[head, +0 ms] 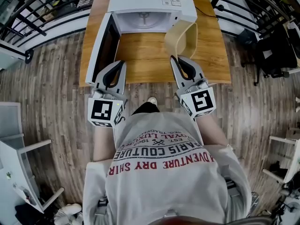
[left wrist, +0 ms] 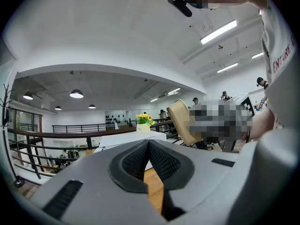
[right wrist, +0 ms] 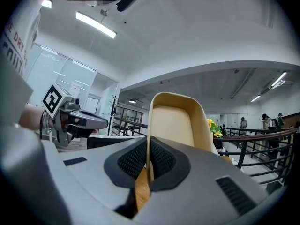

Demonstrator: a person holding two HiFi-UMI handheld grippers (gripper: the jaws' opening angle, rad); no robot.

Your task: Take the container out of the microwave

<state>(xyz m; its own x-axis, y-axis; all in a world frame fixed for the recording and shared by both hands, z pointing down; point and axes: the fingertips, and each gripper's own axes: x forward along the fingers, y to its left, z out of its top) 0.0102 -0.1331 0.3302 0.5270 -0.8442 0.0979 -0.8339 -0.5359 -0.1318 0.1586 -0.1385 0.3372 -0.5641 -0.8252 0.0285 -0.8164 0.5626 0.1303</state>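
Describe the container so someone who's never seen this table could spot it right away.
On the wooden table stands a white microwave with its door swung open. Just in front of its opening, the container hangs tipped on edge, its rim pinched in the jaws of the right gripper. It is the only pale tan, empty tub there.

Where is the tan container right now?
In the head view, the container is outside the microwave, pinched by its rim in the right gripper. It hangs over the wooden table, right of the microwave's open front.
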